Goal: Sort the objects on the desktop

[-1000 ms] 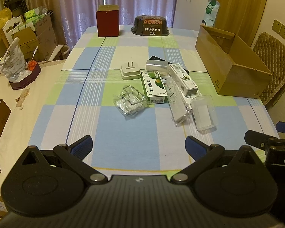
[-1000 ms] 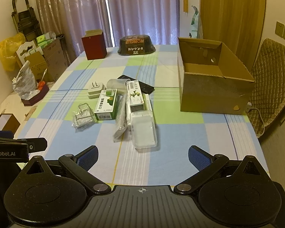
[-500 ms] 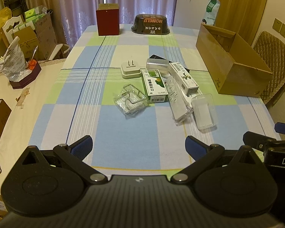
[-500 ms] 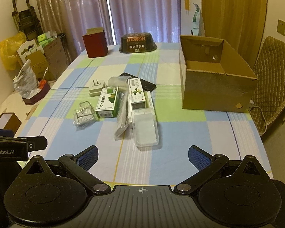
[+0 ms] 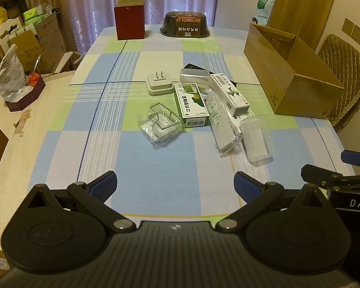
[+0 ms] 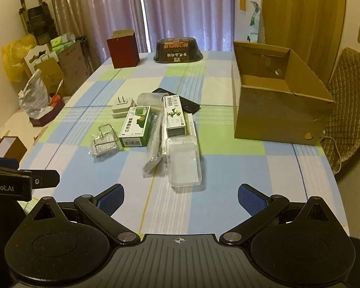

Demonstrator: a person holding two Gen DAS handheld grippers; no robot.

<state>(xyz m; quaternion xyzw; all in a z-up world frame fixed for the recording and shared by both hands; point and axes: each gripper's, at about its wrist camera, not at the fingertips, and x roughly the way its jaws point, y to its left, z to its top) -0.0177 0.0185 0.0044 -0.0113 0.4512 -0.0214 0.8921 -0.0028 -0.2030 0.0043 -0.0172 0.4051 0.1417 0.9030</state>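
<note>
A cluster of small objects lies mid-table on the checked cloth: a green medicine box [image 5: 191, 107] [image 6: 135, 126], a white medicine box [image 5: 229, 94] [image 6: 175, 116], a clear flat plastic case [image 5: 256, 138] [image 6: 183, 164], a bagged white remote [image 5: 219, 122], a white plug adapter [image 5: 159, 83] [image 6: 122, 104] and a clear bag with a wire rack [image 5: 160, 125] [image 6: 103, 141]. An open cardboard box [image 5: 288, 72] [image 6: 276, 96] stands at the right. My left gripper [image 5: 175, 184] and right gripper [image 6: 180, 198] hover open over the near table edge, both short of the cluster and holding nothing.
A dark red box [image 5: 129, 19] and a black bowl-shaped package [image 5: 184, 25] stand at the table's far end. A quilted chair [image 6: 350, 100] sits right of the cardboard box. Bags and cartons [image 5: 19, 55] crowd the floor on the left.
Both views have drawn slightly nearer to the cluster and risen a little. No object has shifted, and both grippers stay open.
</note>
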